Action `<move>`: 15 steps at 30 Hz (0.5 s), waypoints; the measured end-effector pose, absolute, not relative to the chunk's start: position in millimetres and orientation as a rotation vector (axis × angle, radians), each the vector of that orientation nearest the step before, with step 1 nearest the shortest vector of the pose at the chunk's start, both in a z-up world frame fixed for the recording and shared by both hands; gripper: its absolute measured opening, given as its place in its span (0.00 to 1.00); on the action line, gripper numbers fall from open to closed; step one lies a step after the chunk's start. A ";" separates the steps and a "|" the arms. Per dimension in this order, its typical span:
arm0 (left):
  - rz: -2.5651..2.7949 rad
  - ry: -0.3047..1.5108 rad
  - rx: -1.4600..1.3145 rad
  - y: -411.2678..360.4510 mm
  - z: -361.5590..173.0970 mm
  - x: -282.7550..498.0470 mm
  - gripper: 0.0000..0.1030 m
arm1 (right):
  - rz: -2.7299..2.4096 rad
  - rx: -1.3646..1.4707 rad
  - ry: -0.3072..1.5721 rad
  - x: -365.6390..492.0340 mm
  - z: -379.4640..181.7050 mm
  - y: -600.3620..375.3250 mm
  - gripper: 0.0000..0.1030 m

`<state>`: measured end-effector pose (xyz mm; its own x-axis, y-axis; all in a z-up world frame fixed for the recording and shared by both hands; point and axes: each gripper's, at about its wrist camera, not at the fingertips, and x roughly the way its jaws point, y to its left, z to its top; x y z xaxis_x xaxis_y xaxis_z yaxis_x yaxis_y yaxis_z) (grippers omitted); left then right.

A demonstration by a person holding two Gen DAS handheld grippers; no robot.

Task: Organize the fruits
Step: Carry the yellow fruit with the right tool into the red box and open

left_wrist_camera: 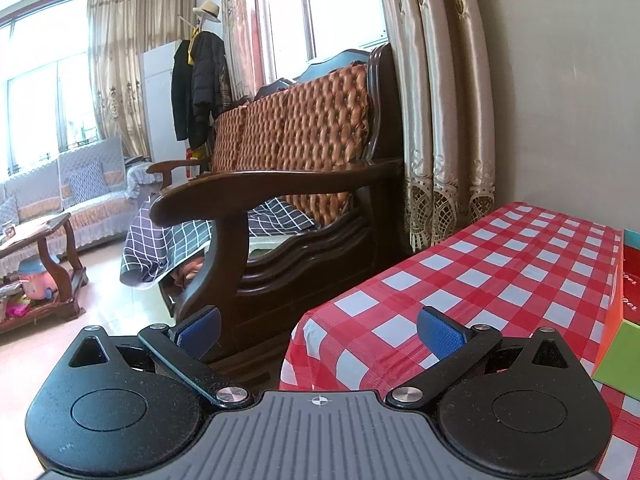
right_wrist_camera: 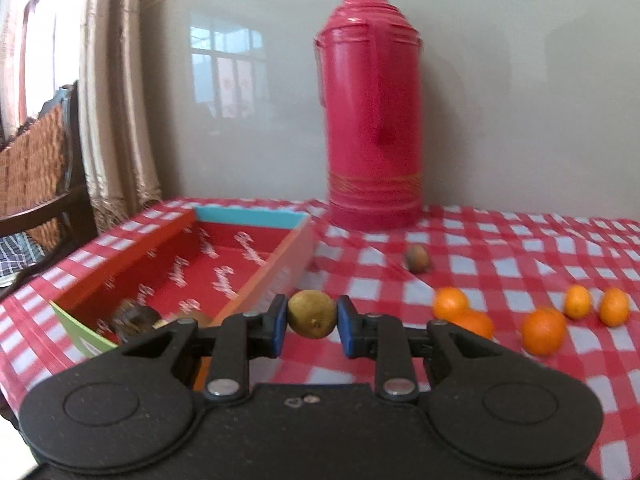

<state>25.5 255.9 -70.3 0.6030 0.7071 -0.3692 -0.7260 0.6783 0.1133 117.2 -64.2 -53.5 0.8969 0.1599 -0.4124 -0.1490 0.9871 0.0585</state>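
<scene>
Right gripper (right_wrist_camera: pixel 312 320) clamped on a small yellow-green fruit (right_wrist_camera: pixel 312 319), held above the checked tablecloth (right_wrist_camera: pixel 500 264). Red box (right_wrist_camera: pixel 224 264) at ten o'clock, oranges (right_wrist_camera: pixel 543 330) at three o'clock. Left gripper (left_wrist_camera: pixel 319 332) jaws wide apart, empty.

Red box (right_wrist_camera: pixel 224 268) inner floor showing repeating white cursive script, too blurred to read. Same box (left_wrist_camera: pixel 630 280) peeking in at edge of left wrist view, white script on red side cut off, maybe ending in "er", can't really tell. Nothing else carrying readable text, brand, number or sign.
</scene>
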 end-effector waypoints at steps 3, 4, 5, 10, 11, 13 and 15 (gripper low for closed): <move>0.827 0.406 -0.046 255.3 -70.6 25.3 1.00 | 0.200 0.028 0.427 122.0 -51.0 -52.9 0.17; 0.826 0.406 -0.044 254.7 -70.6 25.2 1.00 | 0.214 0.025 0.428 123.1 -51.2 -48.8 0.17; 0.825 0.406 -0.042 254.3 -70.4 25.7 1.00 | 0.224 0.019 0.427 123.9 -51.7 -44.6 0.17; 0.823 0.404 -0.035 252.7 -69.4 26.1 1.00 | 0.261 -0.002 0.439 129.0 -55.0 -28.8 0.17; 0.823 0.404 -0.035 252.6 -69.4 25.7 1.00 | 0.265 -0.007 0.441 130.0 -55.5 -26.7 0.17; 0.823 0.404 -0.037 252.6 -69.4 26.2 1.00 | 0.267 -0.015 0.439 132.1 -55.9 -22.4 0.17; 0.822 0.406 -0.037 252.1 -69.4 26.6 1.00 | 0.271 -0.028 0.439 134.9 -55.8 -17.7 0.18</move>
